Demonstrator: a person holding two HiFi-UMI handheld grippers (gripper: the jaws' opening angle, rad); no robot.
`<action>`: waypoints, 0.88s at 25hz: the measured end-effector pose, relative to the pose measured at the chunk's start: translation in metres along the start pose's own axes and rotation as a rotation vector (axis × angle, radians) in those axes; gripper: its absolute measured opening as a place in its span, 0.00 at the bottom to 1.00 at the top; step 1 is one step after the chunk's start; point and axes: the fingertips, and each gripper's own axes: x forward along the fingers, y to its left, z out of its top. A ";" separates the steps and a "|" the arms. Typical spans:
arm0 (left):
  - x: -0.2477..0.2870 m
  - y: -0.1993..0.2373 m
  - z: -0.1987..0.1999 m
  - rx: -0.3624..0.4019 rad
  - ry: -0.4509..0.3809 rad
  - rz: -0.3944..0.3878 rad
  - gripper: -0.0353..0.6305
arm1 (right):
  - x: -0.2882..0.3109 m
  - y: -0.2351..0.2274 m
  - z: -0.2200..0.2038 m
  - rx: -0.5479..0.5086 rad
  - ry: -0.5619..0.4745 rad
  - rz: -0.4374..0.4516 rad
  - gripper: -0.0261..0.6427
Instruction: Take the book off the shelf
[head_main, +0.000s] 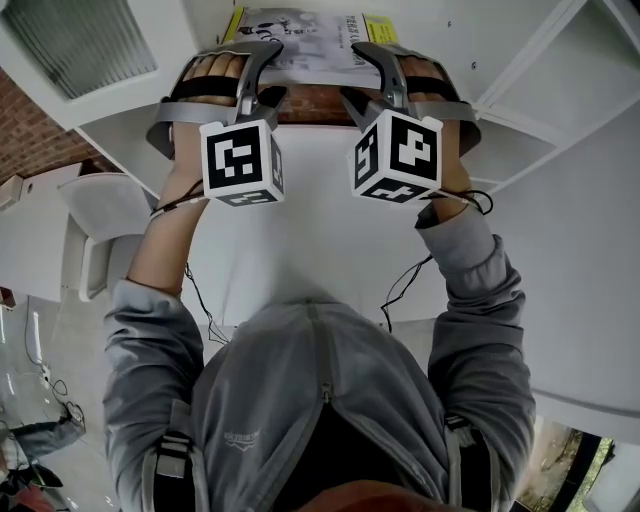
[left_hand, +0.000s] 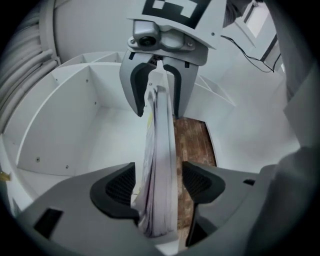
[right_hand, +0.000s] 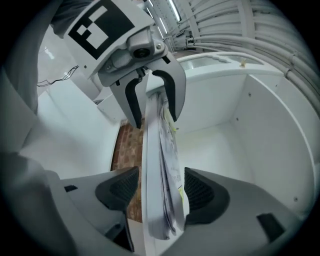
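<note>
The book (head_main: 300, 40), a thin paperback with a pale printed cover and a yellow strip, lies flat on the white shelf (head_main: 320, 180) at the top of the head view. My left gripper (head_main: 262, 75) straddles its left edge and my right gripper (head_main: 372, 78) its right edge. In the left gripper view the book (left_hand: 159, 165) stands edge-on between the dark pads (left_hand: 117, 187), with a gap on each side, so the left gripper (left_hand: 160, 185) is open. The right gripper (right_hand: 162, 187) is open too, with the book (right_hand: 167, 175) between its pads and a gap on each side.
White shelf walls (left_hand: 75, 125) and partitions (head_main: 540, 90) enclose the compartment. A brick-patterned floor (head_main: 310, 100) shows below the book's near edge. A white chair (head_main: 100, 230) stands at the left. Thin black cables (head_main: 400, 285) hang from both wrists.
</note>
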 end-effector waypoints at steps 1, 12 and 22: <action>0.002 -0.001 -0.001 0.012 0.023 -0.002 0.50 | 0.004 0.002 -0.002 -0.001 0.016 0.014 0.45; 0.010 -0.021 -0.004 0.031 0.095 -0.080 0.48 | 0.014 0.018 -0.013 -0.018 0.082 0.046 0.44; -0.004 -0.024 0.001 0.031 0.099 -0.075 0.48 | 0.002 0.017 -0.010 -0.035 0.076 -0.019 0.43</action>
